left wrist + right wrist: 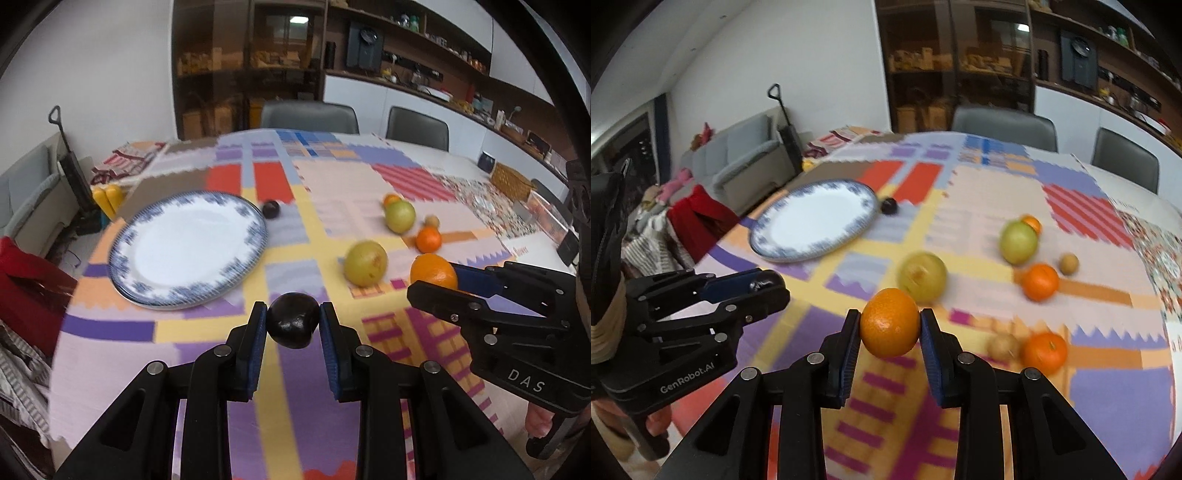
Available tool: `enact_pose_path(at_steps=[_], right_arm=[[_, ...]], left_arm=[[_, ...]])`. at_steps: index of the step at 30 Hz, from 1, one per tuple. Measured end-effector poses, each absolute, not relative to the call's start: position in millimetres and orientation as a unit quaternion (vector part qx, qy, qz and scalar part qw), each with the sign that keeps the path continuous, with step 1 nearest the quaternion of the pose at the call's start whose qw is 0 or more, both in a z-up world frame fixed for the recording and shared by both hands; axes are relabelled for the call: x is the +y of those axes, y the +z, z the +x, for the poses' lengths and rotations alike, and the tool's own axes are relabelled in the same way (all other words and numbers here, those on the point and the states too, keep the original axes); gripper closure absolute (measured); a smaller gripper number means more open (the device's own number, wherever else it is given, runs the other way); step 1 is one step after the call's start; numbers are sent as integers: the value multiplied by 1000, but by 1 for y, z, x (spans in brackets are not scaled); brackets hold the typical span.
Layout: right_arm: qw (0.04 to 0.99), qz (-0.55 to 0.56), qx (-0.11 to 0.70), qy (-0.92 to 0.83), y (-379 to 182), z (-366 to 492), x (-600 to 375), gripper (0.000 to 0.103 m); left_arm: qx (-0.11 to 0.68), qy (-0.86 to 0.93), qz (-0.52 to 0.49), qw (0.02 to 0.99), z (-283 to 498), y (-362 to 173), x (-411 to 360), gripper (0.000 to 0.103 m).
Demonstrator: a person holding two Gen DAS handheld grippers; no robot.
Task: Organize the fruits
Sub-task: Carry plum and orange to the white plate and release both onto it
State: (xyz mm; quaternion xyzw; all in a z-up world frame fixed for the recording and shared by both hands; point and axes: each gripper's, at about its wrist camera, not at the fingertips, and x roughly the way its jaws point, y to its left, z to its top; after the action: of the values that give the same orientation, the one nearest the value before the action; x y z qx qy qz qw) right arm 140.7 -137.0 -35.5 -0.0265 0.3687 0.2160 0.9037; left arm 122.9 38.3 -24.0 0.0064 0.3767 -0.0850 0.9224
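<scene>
- Above the near counter (pixel 258 229), left tool (pixel 293 325) clamped on a dark plum (pixel 293 325), clear of the cloth.
- Just right, right tool (pixel 890 323) clamped on an orange (pixel 890 323), also lifted.
- Far left: empty blue-rimmed plate (pixel 147 280), second plum (pixel 271 209) beside it.
- Far right: green apples (pixel 922 275), more oranges (pixel 1039 282) scattered.

Beyond the jaws the patterned tablecloth (pixel 990 221) and the loose fruit on it smear with motion blur, so the small brownish ball (pixel 1069 263) right of them cannot be identified. A small orange fruit (pixel 390 199) far ahead sits half hidden behind a green one (pixel 400 216)
</scene>
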Motion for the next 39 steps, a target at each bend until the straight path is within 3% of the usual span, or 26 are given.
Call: enact_pose_path(at_steps=[18,39], right_arm=[[893,-48,350,278,-16,208,-35,70],[861,-78,423,273,-65,287,35,70]], left_arm=[[365,-31,12,930,175,-22,128,75],[419,-42,-13,907,245,-69,183,74]])
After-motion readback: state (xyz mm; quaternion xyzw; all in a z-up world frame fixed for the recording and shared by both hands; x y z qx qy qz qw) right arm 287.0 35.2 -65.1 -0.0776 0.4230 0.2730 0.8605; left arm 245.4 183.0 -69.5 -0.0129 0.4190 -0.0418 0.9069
